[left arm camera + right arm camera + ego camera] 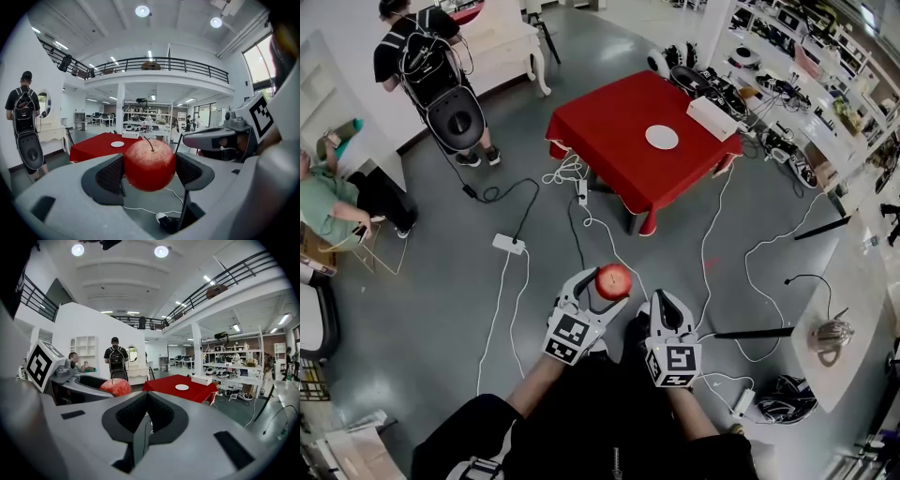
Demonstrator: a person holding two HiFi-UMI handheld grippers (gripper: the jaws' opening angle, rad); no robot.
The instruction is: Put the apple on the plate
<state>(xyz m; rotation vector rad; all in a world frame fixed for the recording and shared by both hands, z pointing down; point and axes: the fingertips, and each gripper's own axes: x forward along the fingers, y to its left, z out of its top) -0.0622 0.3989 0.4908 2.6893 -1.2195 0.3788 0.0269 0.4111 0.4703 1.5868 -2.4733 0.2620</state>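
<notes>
A red apple (pixel 613 280) with a stem is held between the dark pads of my left gripper (pixel 602 283), well above the grey floor; in the left gripper view the apple (pixel 149 164) fills the gap between both jaws. My right gripper (pixel 667 307) hovers just to its right, jaws shut with nothing between them (pixel 146 416); the apple (pixel 116 387) shows at that view's left. The white plate (pixel 662 137) lies on a red-clothed table (pixel 619 141) far ahead, also visible as a small plate (pixel 117 144) and plate (pixel 182 387).
A white box (pixel 712 117) sits on the table's right side. White cables and a power strip (pixel 508 244) lie across the floor between me and the table. A person with a backpack (pixel 431 75) stands at left; benches with equipment (pixel 787 103) line the right.
</notes>
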